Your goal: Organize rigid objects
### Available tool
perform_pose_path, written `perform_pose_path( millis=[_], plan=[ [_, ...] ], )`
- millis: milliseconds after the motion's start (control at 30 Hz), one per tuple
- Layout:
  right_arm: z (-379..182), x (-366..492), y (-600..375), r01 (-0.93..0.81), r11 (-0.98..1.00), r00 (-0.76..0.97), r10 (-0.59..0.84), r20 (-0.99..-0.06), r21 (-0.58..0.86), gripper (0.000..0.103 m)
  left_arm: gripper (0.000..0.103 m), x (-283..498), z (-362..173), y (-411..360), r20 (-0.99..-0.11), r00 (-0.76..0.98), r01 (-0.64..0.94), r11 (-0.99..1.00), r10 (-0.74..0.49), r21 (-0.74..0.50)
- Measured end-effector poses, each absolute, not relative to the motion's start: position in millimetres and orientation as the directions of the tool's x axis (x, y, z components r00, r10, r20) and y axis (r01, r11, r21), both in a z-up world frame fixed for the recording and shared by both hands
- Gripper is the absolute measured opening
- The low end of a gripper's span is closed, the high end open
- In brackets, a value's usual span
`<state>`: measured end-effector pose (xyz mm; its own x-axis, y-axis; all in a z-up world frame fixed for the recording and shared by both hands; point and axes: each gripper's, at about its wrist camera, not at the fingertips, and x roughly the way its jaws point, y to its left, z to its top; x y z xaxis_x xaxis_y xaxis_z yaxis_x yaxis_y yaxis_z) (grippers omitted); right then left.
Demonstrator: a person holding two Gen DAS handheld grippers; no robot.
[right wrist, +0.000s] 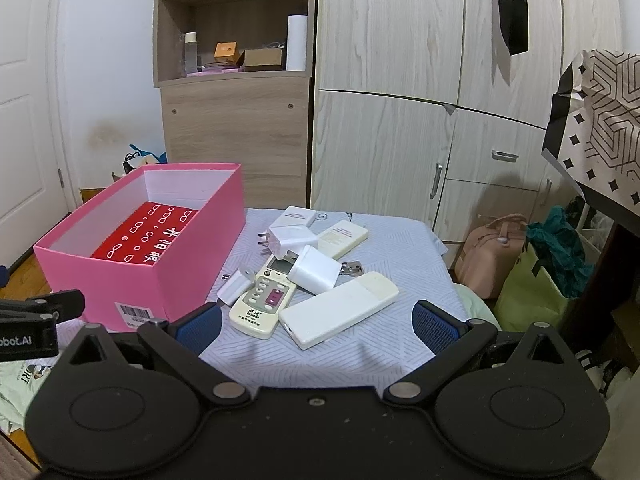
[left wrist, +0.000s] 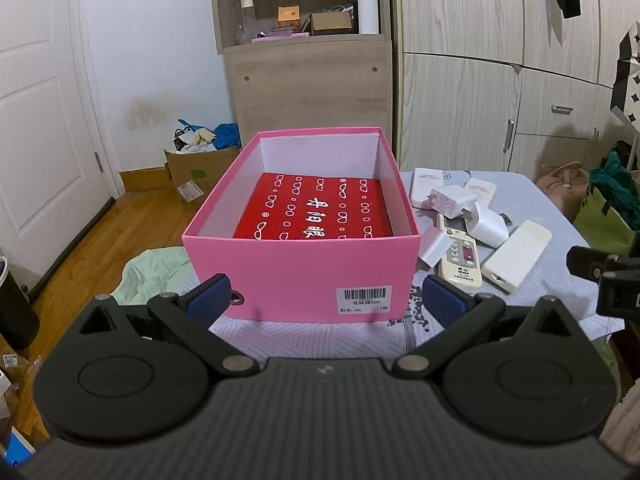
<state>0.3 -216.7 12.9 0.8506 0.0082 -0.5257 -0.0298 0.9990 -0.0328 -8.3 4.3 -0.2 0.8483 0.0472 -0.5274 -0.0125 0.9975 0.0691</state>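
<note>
Grippers stood spread and empty above a pale striped bedcover (right wrist: 360,360) as the sorting job waited. The left gripper (left wrist: 326,300) hung just before the near wall of an open pink cardboard box (left wrist: 296,272), its blue-padded jaws wide apart and holding nothing. A flat red packet with white characters (left wrist: 316,212) lay on the box floor. The right gripper (right wrist: 316,322) was likewise released, facing a loose heap beside the box: a cream push-button remote control (right wrist: 262,300), a long white rectangular power bank (right wrist: 340,310) touching it, and a white plug charger (right wrist: 316,270) resting across the remote's top.
</note>
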Motion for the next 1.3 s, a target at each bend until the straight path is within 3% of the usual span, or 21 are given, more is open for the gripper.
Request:
perform_pose_path(
  millis=[1300],
  plan=[
    [7.7,1.9,-212.6,-0.033,0.998,0.847,0.002,-0.532,-0.048,0.103,0.103,-10.6,-3.1,-0.5,-0.544,0.839,0.037,0.997,0.009,0.074]
  ],
)
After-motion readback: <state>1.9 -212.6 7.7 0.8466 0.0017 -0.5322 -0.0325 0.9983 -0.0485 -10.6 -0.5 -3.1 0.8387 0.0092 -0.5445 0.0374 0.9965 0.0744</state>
